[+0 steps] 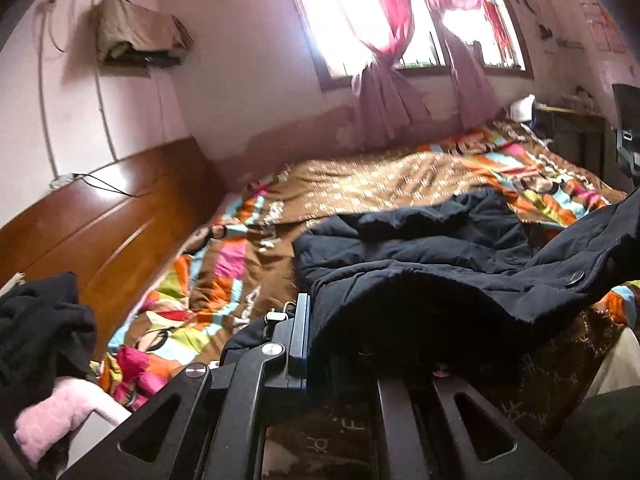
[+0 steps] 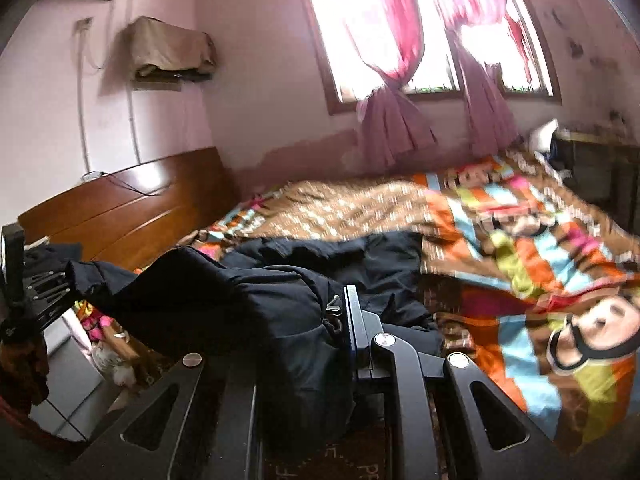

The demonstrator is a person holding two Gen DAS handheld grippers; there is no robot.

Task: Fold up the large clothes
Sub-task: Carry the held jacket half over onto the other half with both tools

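A large dark navy padded jacket (image 1: 420, 248) lies on the bed over a colourful patterned quilt (image 1: 224, 264); its near hem is lifted off the bed. My left gripper (image 1: 340, 336) is shut on the jacket's near edge, and the cloth drapes over and hides the right finger. In the right wrist view the same jacket (image 2: 248, 292) stretches from my right gripper (image 2: 316, 332), which is shut on a bunched part of it, toward the left gripper (image 2: 44, 288) at the far left. The jacket hangs slack between the two grippers.
A wooden headboard (image 1: 100, 224) stands at the left. A pile of black clothes (image 1: 36, 320) and a pink item (image 1: 60, 412) lie at the near left. A window with pink curtains (image 1: 384, 40) is behind the bed. A dark desk (image 1: 572, 136) stands at the far right.
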